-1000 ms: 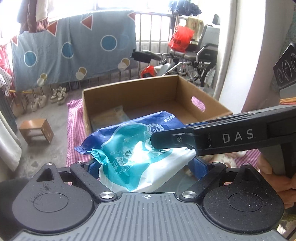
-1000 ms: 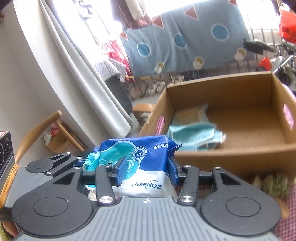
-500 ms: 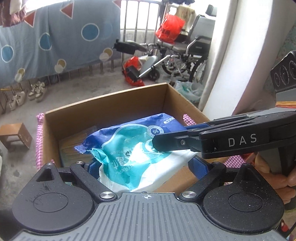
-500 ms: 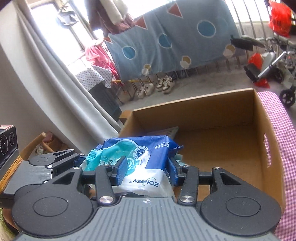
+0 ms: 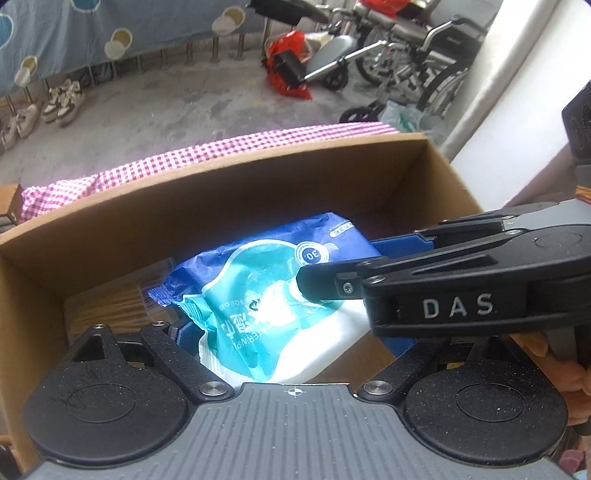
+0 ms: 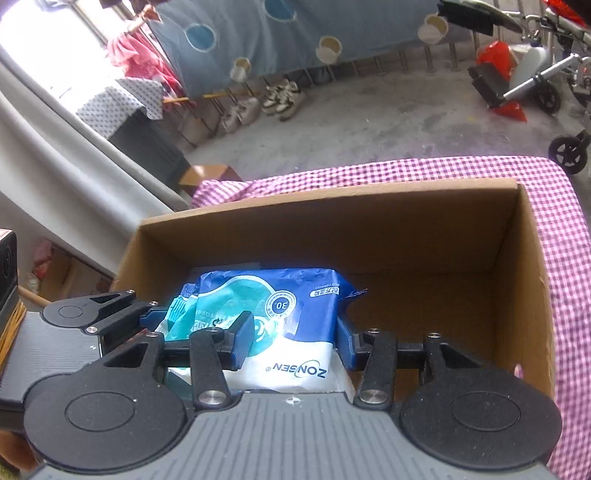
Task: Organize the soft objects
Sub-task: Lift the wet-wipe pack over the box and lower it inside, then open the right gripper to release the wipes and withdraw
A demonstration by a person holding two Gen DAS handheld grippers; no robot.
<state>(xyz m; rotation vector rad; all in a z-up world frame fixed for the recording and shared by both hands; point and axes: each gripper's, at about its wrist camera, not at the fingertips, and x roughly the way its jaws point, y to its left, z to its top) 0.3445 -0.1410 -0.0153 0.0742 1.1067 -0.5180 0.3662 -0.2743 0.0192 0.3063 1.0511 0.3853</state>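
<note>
**Wet-wipe pack pinched from two sides above open carton**

Fingers (image 6: pixel 242 345) of right gripper (image 6: pixel 291 347) pressed against both flanks of blue-and-white wipe pack (image 6: pixel 273 332), blue pads biting into soft wrapper, "ZONSEN" print readable upside down near lower end. Same pack (image 5: pixel 266 310) also caught by left gripper (image 5: pixel 295 336): near blue pad against crumpled teal end at left, far pad partly hidden behind right gripper's black body marked "DAS" (image 5: pixel 458 306), so full clamp on that side not certain, though wrapper sits tight between both pads. Right gripper crossing left wrist view from right edge, its tip laid over pack's round "30" badge.

Pack held inside mouth of cardboard box (image 6: pixel 332 229), toward box's left near corner, tilted, blue end pointing at far wall. Whether resting on box floor or hanging clear of it: cannot tell. Beneath pack, flat brownish packet (image 5: pixel 107 306) lying on box floor against left wall, mostly covered. Right half of box floor bare cardboard.

Box standing on pink checked cloth (image 6: pixel 554 206), cloth showing past far edge and right edge of box. Beyond: grey concrete floor, pairs of shoes (image 6: pixel 280 98) along railing, blue sheet with circles (image 6: pixel 295 33) hung above, wheelchair (image 5: pixel 417 55) at far right, small wooden stool (image 6: pixel 210 173) beside cloth's far left corner.
</note>
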